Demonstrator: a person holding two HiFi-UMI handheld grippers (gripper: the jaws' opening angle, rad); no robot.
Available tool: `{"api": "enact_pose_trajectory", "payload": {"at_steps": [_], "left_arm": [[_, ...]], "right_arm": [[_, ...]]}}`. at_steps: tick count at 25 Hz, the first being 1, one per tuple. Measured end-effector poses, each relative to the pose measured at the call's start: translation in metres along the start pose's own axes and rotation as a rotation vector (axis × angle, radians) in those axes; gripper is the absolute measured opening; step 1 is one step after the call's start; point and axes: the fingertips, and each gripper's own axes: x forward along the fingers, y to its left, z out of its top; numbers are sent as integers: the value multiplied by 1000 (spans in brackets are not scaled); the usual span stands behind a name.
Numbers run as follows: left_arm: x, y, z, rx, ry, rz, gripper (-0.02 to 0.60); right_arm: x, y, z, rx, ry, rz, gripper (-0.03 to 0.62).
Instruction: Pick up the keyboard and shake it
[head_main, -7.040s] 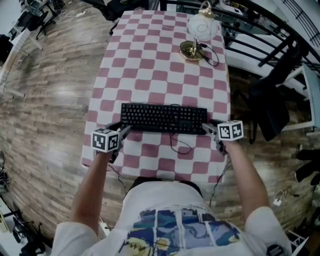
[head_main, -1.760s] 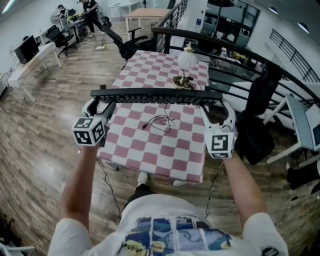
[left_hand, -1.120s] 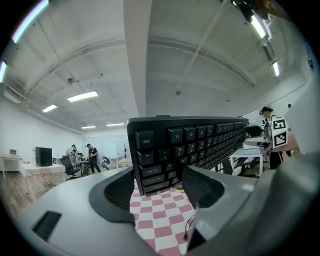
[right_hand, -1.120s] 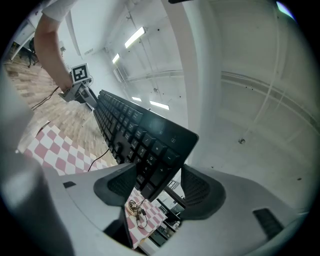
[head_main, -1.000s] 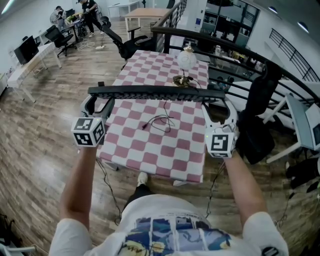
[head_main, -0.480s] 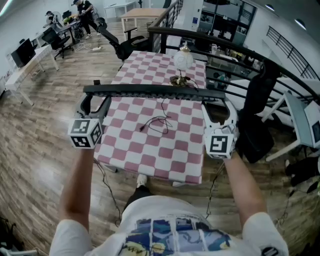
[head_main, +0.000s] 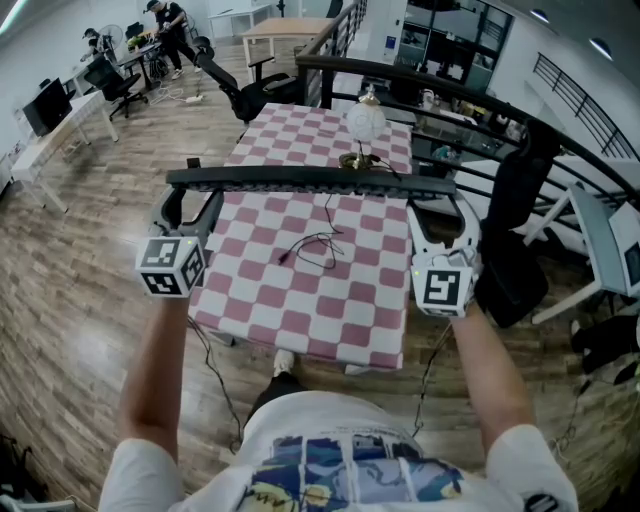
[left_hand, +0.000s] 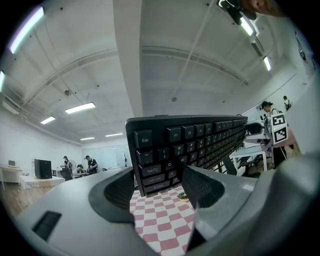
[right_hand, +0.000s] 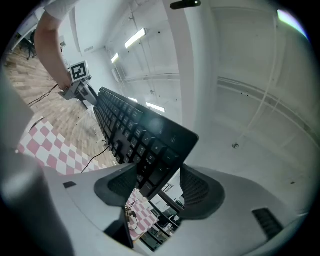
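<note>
I hold a black keyboard (head_main: 310, 180) in the air, level and edge-on, above the checked table (head_main: 300, 300). My left gripper (head_main: 188, 205) is shut on its left end and my right gripper (head_main: 438, 205) on its right end. Its cable (head_main: 318, 238) hangs down and loops on the cloth. In the left gripper view the Esc end of the keyboard (left_hand: 190, 142) sits between the pads of the left gripper (left_hand: 157, 186). In the right gripper view the far end of the keyboard (right_hand: 132, 132) is clamped in the right gripper (right_hand: 156, 189).
A lamp with a white globe (head_main: 366, 118) on a brass base (head_main: 356, 160) stands at the table's far end. A black chair (head_main: 515, 235) and a dark railing (head_main: 460, 95) are to the right. Wooden floor lies left, with people at desks far off.
Seven seconds ago the keyboard lay on the table between the grippers; now it is lifted. Over the last second it has shifted only slightly, still gripped at both ends.
</note>
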Motion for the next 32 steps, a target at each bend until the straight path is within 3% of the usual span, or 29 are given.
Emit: {"api": "enact_pose_trajectory", "payload": {"at_steps": [32], "left_arm": [[3, -3, 4, 13, -16, 5, 288]], "right_arm": [[2, -3, -7, 0, 8, 8, 267]]}}
